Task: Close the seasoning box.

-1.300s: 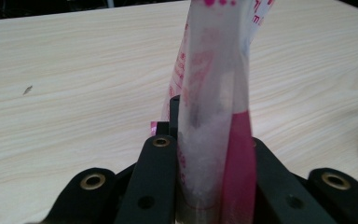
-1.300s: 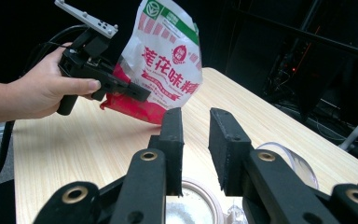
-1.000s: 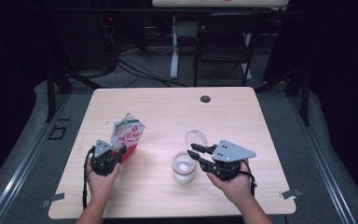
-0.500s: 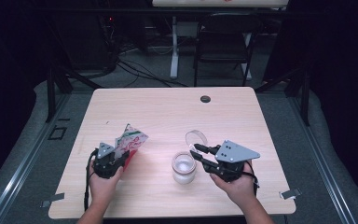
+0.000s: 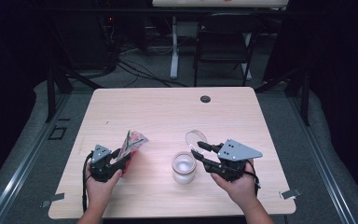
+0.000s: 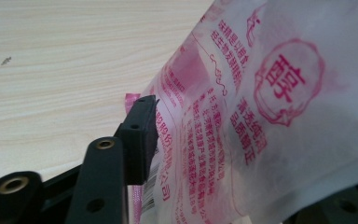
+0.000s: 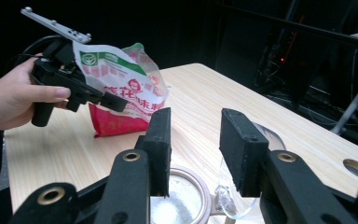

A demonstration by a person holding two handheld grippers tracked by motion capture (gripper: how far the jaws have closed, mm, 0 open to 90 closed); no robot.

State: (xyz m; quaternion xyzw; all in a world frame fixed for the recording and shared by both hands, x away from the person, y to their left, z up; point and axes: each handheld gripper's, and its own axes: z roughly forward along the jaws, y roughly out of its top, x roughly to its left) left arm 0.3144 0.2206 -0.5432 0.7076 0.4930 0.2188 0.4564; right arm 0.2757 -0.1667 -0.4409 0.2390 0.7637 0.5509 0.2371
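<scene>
The left gripper (image 5: pixel 121 157) had just been opening, bag (image 5: pixel 133 142) between slack jaws, tilting above the counter (image 5: pixel 168 112). Right gripper (image 5: pixel 200 150) stood apart beside the jar (image 5: pixel 184 167). Risk: bag slipping, spilling.

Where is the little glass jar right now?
In the high view the glass jar stands on the near middle of the table, just left of the right tool, with its clear lid lying just behind it.
</scene>
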